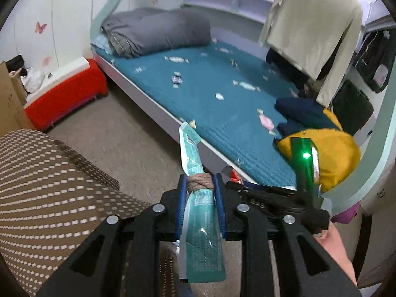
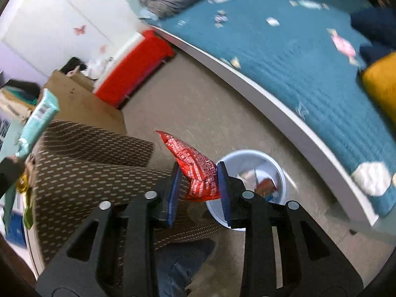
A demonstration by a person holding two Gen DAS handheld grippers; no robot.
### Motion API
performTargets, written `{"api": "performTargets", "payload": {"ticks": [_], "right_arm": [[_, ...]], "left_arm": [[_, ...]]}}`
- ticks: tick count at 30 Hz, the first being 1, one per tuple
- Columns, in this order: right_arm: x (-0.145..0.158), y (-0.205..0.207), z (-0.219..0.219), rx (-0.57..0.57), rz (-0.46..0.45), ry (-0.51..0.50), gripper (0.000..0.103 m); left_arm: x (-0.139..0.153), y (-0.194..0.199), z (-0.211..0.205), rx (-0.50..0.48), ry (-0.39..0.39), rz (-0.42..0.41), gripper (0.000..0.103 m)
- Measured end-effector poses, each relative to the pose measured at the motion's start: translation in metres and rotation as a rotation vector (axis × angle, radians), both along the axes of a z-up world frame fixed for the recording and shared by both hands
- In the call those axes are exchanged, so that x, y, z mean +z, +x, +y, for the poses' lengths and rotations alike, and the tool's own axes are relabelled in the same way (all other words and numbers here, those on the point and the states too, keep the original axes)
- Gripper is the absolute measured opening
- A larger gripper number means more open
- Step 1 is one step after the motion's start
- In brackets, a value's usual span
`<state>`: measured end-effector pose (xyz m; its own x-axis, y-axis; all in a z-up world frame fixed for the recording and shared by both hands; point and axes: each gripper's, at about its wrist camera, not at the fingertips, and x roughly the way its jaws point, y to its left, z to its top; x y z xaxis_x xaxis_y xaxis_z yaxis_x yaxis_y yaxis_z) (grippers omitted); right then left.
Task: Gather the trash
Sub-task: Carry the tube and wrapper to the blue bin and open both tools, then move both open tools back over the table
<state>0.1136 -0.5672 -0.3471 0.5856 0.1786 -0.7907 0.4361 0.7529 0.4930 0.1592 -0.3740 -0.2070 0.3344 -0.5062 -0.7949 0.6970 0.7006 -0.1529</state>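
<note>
My left gripper [image 1: 200, 180] is shut on a long teal wrapper [image 1: 190, 148] and a brownish wad [image 1: 200, 183] squeezed between its blue pads. In the right wrist view that teal wrapper [image 2: 39, 121] shows at the far left. My right gripper [image 2: 198, 170] hangs over the rim of a white bin [image 2: 250, 156] on the floor. Its jaws stand apart. A crumpled red wrapper [image 2: 188, 156] sits between them, leaning on the right pad with a gap to the left pad. Some trash lies in the bin.
A bed with a teal cover [image 1: 222, 104] carries several scattered small wrappers, a grey duvet [image 1: 158, 29] and a yellow garment [image 1: 339, 153]. A brown dotted cushion [image 1: 49, 173] lies at left, and a red bench [image 1: 66, 94] and a cardboard box [image 2: 81, 99] stand beyond it.
</note>
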Motion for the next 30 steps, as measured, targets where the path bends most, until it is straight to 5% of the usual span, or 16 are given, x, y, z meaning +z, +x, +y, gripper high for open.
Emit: {"api": "performTargets", "payload": {"ticks": [2, 6, 14, 15, 16, 18, 30], "right_arm": [[-0.014, -0.001, -0.008, -0.023, 0.016, 0.033, 0.071], [-0.022, -0.012, -0.020, -0.077, 0.010, 0.066, 0.077], [0.011, -0.046, -0.040, -0.176, -0.078, 0.048, 0.083], [0.016, -0.048, -0.041, -0.179, -0.088, 0.042, 0.085], [0.021, -0.051, -0.040, -0.181, -0.099, 0.036, 0.086], [0.030, -0.055, -0.041, -0.198, -0.122, 0.039, 0.090], [0.070, -0.075, -0.028, -0.243, -0.168, -0.003, 0.097]], "left_arm": [[-0.015, 0.003, -0.013, -0.010, 0.035, 0.033, 0.021], [-0.042, 0.007, -0.032, -0.027, 0.091, 0.093, 0.021], [-0.073, 0.014, -0.067, -0.070, 0.159, 0.165, 0.025], [-0.076, 0.016, -0.070, -0.067, 0.170, 0.172, 0.041], [-0.079, 0.017, -0.073, -0.062, 0.182, 0.173, 0.072], [-0.080, 0.018, -0.074, -0.036, 0.202, 0.147, 0.088], [-0.026, 0.010, -0.040, 0.038, 0.133, 0.072, 0.090]]}}
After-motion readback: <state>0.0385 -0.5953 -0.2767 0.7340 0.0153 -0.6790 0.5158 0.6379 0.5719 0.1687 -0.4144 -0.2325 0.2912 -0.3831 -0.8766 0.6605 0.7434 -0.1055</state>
